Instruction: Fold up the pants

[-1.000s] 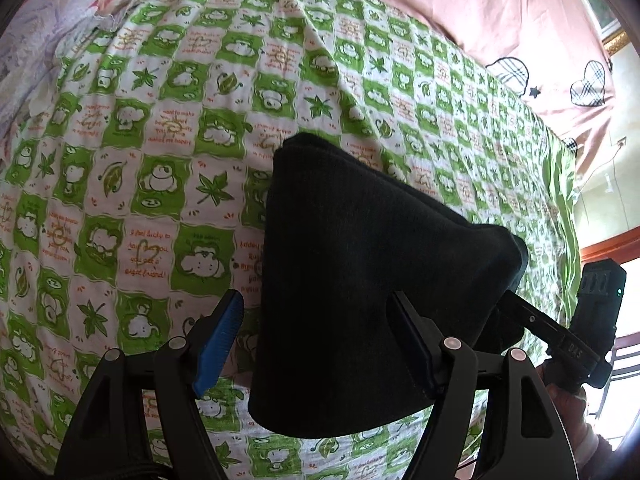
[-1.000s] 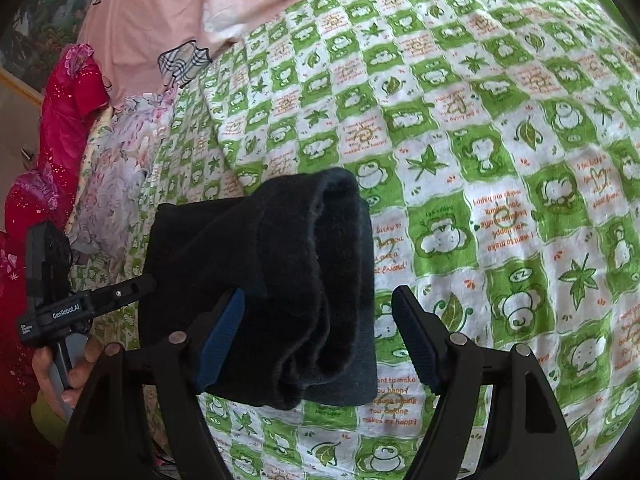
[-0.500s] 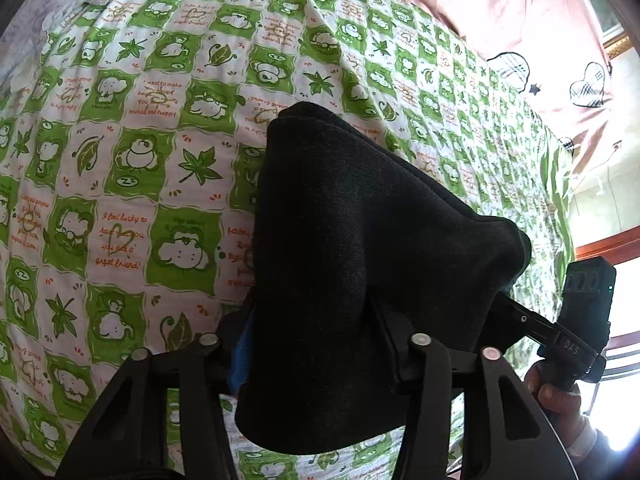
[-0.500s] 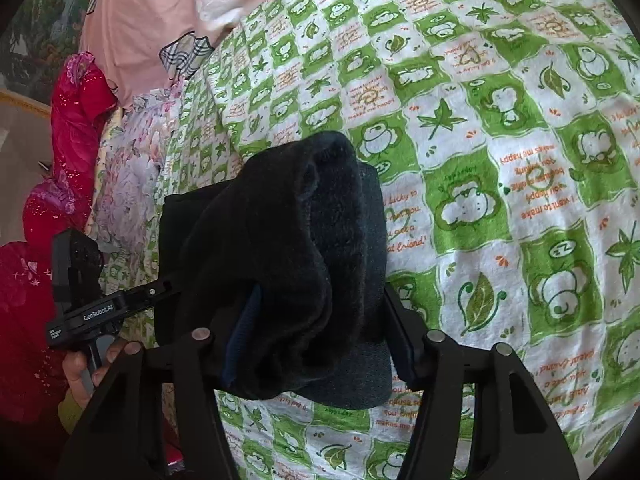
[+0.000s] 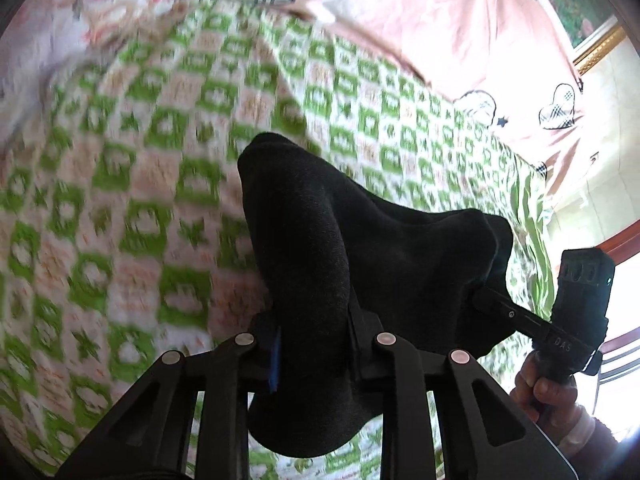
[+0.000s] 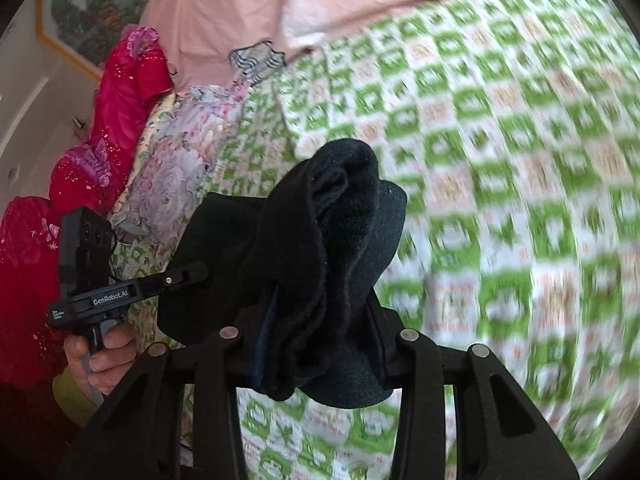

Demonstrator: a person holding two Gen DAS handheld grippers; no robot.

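1. Left wrist view: the left gripper [image 5: 314, 340] has its two fingers squeezed tight on the black pants [image 5: 360, 248].
2. Right wrist view: the right gripper [image 6: 320, 340] pinches the other end of the pants [image 6: 320, 264] tight too.
3. The folded pants hang between both grippers, held up above the green and white bed sheet [image 5: 140, 200].
4. A pink blanket [image 5: 420, 20] lies at the far side.

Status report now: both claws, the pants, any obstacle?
Left claw and right claw both shut on black pants. Pants bunched, held over green checked sheet. Nothing in the way.
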